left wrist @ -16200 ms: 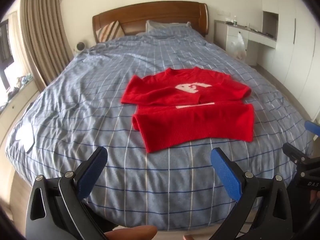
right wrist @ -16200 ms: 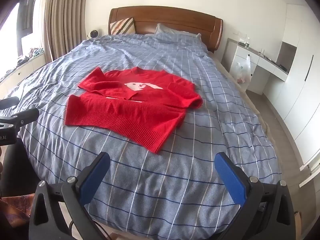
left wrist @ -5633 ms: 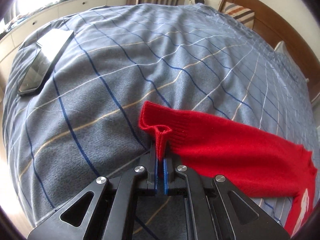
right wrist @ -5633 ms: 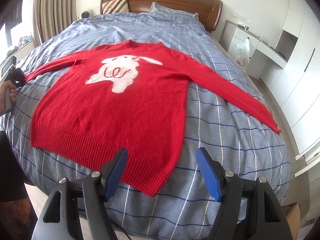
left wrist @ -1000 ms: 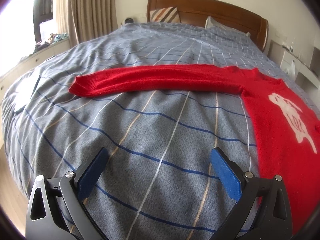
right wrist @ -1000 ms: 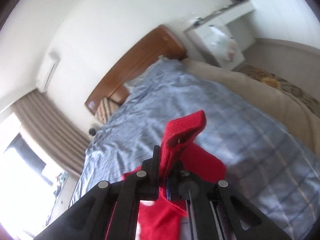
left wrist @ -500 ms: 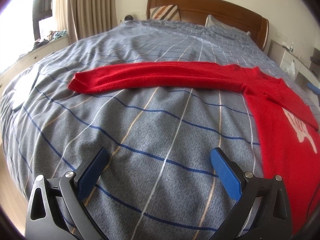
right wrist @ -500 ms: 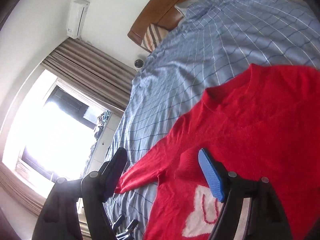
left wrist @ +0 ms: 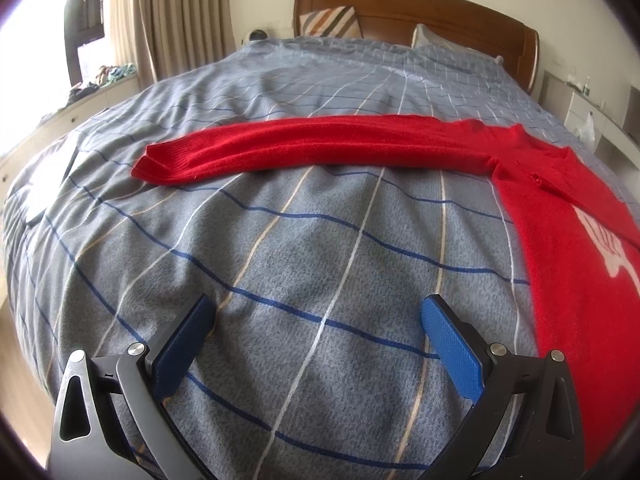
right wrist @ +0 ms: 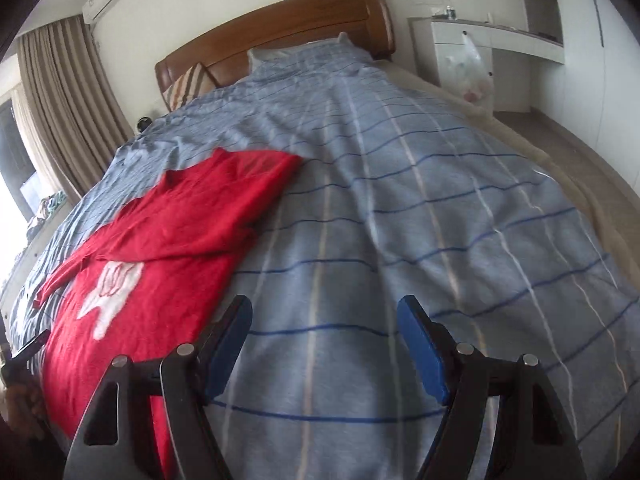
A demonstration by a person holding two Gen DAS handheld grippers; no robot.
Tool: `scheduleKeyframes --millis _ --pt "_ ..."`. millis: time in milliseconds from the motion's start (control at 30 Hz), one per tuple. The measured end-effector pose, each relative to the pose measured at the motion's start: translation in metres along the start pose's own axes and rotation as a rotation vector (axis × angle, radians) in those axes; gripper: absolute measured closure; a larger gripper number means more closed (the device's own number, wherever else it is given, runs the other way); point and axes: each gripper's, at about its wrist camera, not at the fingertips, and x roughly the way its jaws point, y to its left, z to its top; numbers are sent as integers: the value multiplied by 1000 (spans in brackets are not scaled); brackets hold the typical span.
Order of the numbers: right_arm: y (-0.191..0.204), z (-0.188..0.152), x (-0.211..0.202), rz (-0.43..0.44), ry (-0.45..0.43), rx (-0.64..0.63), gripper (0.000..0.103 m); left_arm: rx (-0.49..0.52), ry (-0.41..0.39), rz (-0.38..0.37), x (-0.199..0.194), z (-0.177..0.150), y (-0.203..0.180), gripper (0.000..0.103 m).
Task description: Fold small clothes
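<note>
Sweater [left wrist: 568, 216] time: the red one lies flat on the bed [left wrist: 304, 240], with its white picture [right wrist: 110, 294] facing up. One sleeve is folded across the chest [right wrist: 192, 220]. The other sleeve [left wrist: 312, 146] lies stretched out long and straight over the blue checked cover.

Both grippers are empty. The left gripper [left wrist: 318, 334] has its fingers spread wide and hangs low over the bare cover, near that long sleeve. The right gripper [right wrist: 324, 340] is spread too, just beside the sweater's edge.

I think the long sleeve should go next. A good way would be to pinch the cuff [left wrist: 154, 162] only, not the cover under it, lift a little, and carry it over the chest so it lands flat on the other sleeve, with no bumps
</note>
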Motion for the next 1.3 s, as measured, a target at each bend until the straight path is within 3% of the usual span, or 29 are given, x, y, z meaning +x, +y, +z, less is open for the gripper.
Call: scheduleKeyframes --millis 100,400,1300 --pt "-17 -13 1 -55 -40 10 26 13 -6 13 0 -2 -3 0" --pt "-24 -29 6 -15 -72 25 18 22 -10 29 0 -4 -6 0" --pt "-26 -31 6 -10 -80 26 17 22 -10 28 0 -4 -6 0"
